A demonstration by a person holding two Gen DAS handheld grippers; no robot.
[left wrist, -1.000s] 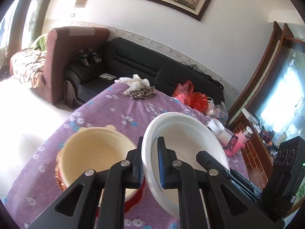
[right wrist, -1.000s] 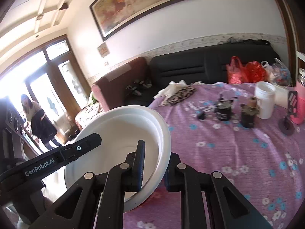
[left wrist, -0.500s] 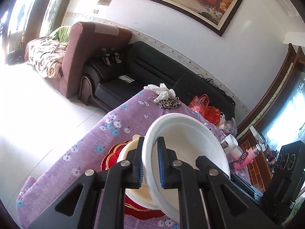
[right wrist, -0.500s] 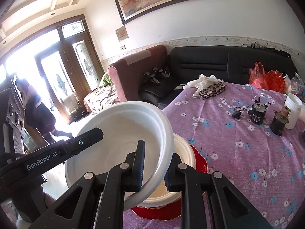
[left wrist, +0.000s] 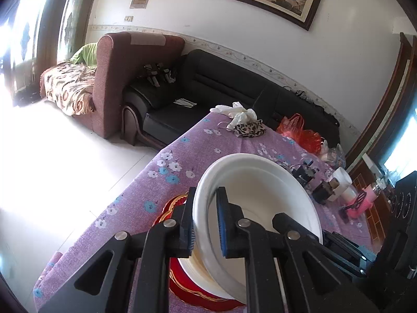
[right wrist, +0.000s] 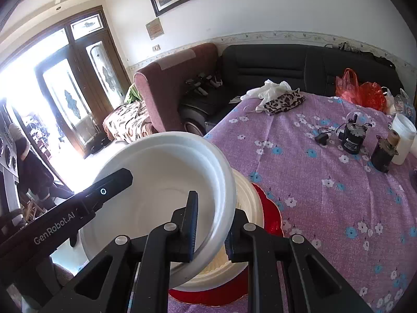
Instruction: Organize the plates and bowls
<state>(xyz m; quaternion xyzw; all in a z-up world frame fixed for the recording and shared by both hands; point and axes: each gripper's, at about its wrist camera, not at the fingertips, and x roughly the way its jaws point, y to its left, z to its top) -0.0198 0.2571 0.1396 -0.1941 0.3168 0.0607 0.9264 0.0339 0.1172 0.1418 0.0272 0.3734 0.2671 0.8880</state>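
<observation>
Living room; purple floral tablecloth [right wrist: 325, 195]. White bowl [right wrist: 161, 182] held tilted just above cream bowl [right wrist: 247, 198] on red plate [right wrist: 271, 208]. Left gripper [left wrist: 206, 219] and right gripper [right wrist: 211, 224] each clamp opposite rims. Looks light, rigid, smooth; rim grip suits.

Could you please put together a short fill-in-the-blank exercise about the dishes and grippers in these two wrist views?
1. Both grippers clamp the rim of the ____ bowl.
2. Under it, a cream dish rests on a ____ plate.
3. The tablecloth is ____ with flowers.

Missing words: white; red; purple
</observation>
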